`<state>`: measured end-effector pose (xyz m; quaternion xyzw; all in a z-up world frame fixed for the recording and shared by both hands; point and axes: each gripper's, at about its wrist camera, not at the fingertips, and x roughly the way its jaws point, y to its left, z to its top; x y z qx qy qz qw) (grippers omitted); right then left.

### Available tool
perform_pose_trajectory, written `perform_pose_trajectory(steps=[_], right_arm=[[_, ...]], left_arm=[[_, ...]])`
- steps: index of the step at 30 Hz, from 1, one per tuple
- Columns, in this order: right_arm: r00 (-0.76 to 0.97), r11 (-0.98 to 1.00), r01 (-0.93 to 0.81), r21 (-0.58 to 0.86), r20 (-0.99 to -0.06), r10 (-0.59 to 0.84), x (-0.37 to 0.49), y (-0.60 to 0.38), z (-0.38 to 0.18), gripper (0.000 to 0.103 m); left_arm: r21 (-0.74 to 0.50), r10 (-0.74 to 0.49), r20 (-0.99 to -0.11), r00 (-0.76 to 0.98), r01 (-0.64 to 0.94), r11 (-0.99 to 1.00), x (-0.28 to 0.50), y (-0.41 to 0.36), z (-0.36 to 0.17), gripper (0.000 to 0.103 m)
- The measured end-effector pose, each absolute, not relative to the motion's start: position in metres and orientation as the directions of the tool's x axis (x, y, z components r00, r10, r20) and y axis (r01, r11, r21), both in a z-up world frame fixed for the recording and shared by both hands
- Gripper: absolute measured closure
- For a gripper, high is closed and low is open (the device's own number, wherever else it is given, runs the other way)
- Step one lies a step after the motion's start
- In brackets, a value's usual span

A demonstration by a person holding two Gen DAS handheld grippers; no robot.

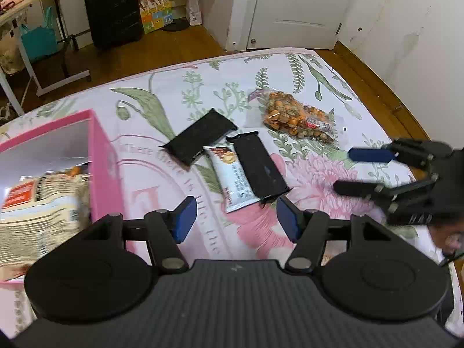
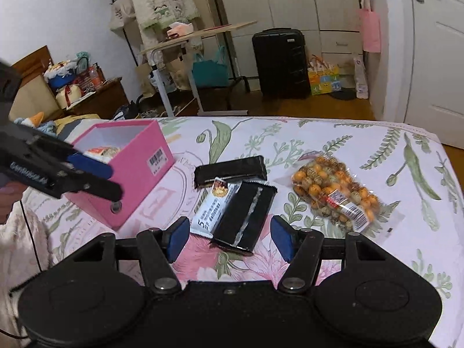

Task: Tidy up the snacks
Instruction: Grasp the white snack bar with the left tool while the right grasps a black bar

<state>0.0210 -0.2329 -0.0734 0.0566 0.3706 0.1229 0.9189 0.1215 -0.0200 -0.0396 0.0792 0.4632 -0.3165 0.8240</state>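
Both the left gripper [image 1: 236, 217] and right gripper [image 2: 229, 239] are hovering with fingers apart and empty over the bed [image 1: 203, 87], aiming at the loose snack bars [image 2: 243, 217] lying beside the pink box [image 2: 136, 156], which is already holding packets.

On the flowered bed lie two black packets [image 2: 230, 171] [image 2: 245, 217], a white snack bar [image 2: 210, 207] between them, and a clear bag of orange nuts [image 2: 333, 191]. The open pink box [image 2: 136, 162] holds packets.
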Motion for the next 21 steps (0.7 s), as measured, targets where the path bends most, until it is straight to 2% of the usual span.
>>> perform_pose_trajectory(steps=[5, 10, 17, 19, 21], right_arm=[[0.687, 0.97, -0.192, 0.148, -0.686, 0.241, 0.037, -0.226, -0.104, 0.036], [0.689, 0.973, -0.208, 0.104, -0.69, 0.221, 0.056, -0.215, -0.122, 0.036], [0.669, 0.972, -0.211, 0.1, -0.71, 0.218, 0.076, -0.211, -0.143, 0.036], [0.664, 0.972, -0.2, 0.121, -0.713, 0.225, 0.078, -0.213, -0.148, 0.036], [0.656, 0.969, -0.191, 0.158, -0.714, 0.246, 0.079, -0.215, -0.153, 0.036]], left_arm=[[-0.152, -0.42, -0.817, 0.394, 0.557, 0.817, 0.141, -0.048, -0.073, 0.043], [-0.219, -0.41, -0.837, 0.362, 0.463, 0.859, 0.17, -0.07, -0.113, 0.043], [-0.151, -0.331, -0.857, 0.394, 0.423, 0.894, 0.187, -0.087, -0.147, 0.044], [-0.177, -0.338, -0.866, 0.368, 0.407, 0.896, 0.192, -0.085, -0.155, 0.054], [-0.236, -0.371, -0.86, 0.35, 0.371, 0.898, 0.195, -0.078, -0.155, 0.067]])
